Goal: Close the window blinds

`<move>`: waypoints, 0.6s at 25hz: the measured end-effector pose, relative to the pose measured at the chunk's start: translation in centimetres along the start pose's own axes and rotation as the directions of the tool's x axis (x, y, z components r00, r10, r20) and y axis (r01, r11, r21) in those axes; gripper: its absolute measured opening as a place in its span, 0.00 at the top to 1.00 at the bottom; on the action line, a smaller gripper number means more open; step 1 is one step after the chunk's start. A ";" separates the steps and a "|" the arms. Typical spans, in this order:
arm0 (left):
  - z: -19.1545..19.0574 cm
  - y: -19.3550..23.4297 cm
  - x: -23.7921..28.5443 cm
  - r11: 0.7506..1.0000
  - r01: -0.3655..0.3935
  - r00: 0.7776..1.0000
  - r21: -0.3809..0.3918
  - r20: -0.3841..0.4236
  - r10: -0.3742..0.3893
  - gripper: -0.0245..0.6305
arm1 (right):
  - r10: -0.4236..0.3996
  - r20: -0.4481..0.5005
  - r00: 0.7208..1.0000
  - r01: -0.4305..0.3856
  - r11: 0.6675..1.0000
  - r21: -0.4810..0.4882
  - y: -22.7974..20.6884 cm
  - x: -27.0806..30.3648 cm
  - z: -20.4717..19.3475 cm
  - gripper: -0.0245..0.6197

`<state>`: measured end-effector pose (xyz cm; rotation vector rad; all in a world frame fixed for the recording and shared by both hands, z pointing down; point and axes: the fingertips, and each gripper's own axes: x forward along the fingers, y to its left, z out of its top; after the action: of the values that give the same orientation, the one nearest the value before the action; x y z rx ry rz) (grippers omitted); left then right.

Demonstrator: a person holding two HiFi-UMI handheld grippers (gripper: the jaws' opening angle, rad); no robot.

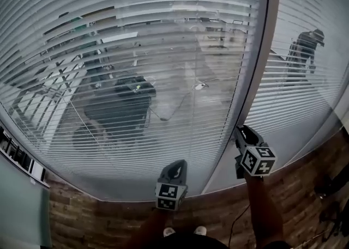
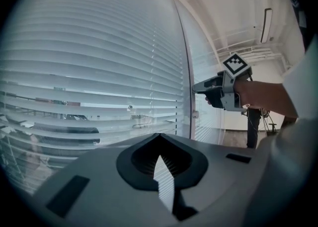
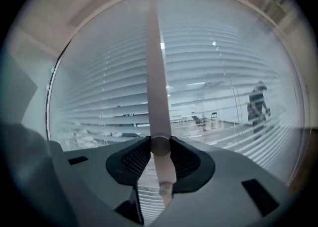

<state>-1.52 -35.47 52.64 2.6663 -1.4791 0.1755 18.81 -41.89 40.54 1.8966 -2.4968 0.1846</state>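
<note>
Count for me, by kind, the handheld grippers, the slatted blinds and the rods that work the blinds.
Grippers: 2, the left gripper and the right gripper
Blinds: 2, the large blind and the side blind
Rods: 1, the rod, clamped between the right gripper's jaws
Total: 5
</note>
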 end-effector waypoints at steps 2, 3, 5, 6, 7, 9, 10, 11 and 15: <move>-0.2 0.1 0.1 1.000 -0.003 1.000 -0.008 0.000 0.003 0.97 | 0.022 0.025 0.999 -0.026 0.982 0.185 -0.3 0.0 0.0 0.76; -0.3 0.0 0.2 1.000 -0.001 1.000 -0.010 0.001 0.001 0.97 | 0.026 0.037 0.999 -0.035 0.965 0.261 -0.5 0.1 -0.1 0.76; -0.2 -0.1 0.2 1.000 0.002 1.000 -0.007 0.005 -0.002 0.97 | 0.032 0.050 0.998 -0.048 0.926 0.375 -0.6 0.1 -0.3 0.76; -0.1 -0.1 0.2 1.000 0.002 1.000 -0.006 0.004 -0.002 0.97 | 0.037 0.052 0.998 -0.056 0.905 0.422 -0.5 0.1 -0.3 0.76; -0.1 -0.2 0.2 1.000 0.004 1.000 -0.006 0.003 -0.004 0.97 | 0.045 0.054 0.998 -0.065 0.883 0.464 -0.5 0.1 -0.3 0.76; 0.0 -0.5 0.4 1.000 0.013 1.000 -0.009 0.002 -0.013 0.97 | 0.055 0.064 0.996 -0.081 0.845 0.528 -0.7 0.0 -0.2 0.76; -0.1 -0.6 0.5 1.000 0.016 1.000 -0.008 0.001 -0.016 0.97 | 0.056 0.070 0.996 -0.086 0.833 0.547 -0.8 -0.1 -0.1 0.76; -0.2 -0.7 0.6 1.000 0.017 1.000 -0.005 0.002 -0.017 0.97 | 0.056 0.077 0.995 -0.089 0.829 0.552 -0.8 -0.1 -0.1 0.76; 0.1 -0.8 0.8 0.999 0.014 1.000 0.029 0.013 -0.015 0.97 | 0.051 0.087 0.995 -0.080 0.928 0.363 -0.5 0.1 0.1 0.76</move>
<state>-0.45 -35.73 52.64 2.7055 -1.4720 0.1801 19.32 -42.08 40.54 1.9702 -2.7366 0.6340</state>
